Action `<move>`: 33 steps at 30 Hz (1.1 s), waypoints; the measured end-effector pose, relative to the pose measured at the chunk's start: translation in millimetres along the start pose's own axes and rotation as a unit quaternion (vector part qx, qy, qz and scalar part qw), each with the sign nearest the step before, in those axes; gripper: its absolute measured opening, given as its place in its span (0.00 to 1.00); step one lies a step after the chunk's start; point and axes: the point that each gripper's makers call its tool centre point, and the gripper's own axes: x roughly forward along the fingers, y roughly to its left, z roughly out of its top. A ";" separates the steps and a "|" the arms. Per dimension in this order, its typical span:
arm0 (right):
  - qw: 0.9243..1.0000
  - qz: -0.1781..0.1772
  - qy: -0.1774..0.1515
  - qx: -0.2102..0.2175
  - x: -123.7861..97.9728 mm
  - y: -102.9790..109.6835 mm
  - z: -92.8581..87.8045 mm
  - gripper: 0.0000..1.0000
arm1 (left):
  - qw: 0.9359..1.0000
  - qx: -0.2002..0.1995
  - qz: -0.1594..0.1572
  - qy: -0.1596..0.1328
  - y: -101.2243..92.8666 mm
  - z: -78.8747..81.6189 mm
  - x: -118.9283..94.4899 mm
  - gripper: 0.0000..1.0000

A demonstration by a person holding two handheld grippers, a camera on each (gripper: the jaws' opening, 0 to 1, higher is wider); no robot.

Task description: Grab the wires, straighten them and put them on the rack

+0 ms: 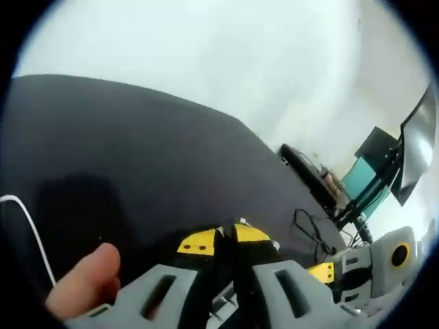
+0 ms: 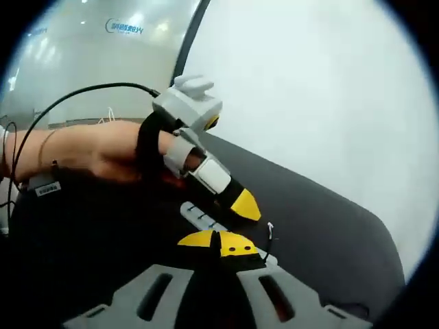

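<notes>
Two grippers are at work over one dark table (image 1: 137,151), each with grey jaws tipped in yellow. In the left gripper view, the left gripper (image 1: 225,240) has its two yellow tips pressed together, and a small pale end of a wire (image 1: 243,221) pokes out just at the tips; whether it is actually pinched there cannot be told. At the lower right of that view the right gripper (image 1: 322,272) comes in, one yellow tip showing beside its grey body. One thin white wire (image 1: 31,229) curves along the table's left side, and one black cable (image 1: 309,229) loops on the table near its far edge. One fingertip (image 1: 86,281) of the person shows at the bottom left. In the right gripper view, the right gripper's two yellow tips meet with only a dark seam between them, and a thin wire end (image 2: 271,233) with a tiny white tip stands up just beside them; a grip on it cannot be confirmed. The left gripper enters from the left, held in one hand (image 2: 103,151), its yellow tip pointing down close to the right gripper's tips.
</notes>
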 end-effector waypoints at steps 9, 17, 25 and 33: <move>1.000 -0.024 0.002 0.019 -2.4 -9.2 0.2 0.00 | 1.000 0.024 0.011 0.000 4.0 4.5 -2.0 0.05; 0.999 -0.007 0.017 0.048 2.9 -3.9 -6.9 0.00 | 1.000 0.026 0.010 0.006 10.0 8.1 -2.5 0.05; 0.998 0.010 0.019 0.060 7.2 7.1 -7.2 0.00 | 0.998 0.062 0.021 0.006 10.5 10.8 7.1 0.05; 0.997 0.002 0.034 0.065 9.5 0.1 -13.8 0.00 | 0.995 0.093 0.034 0.012 12.3 13.1 10.3 0.05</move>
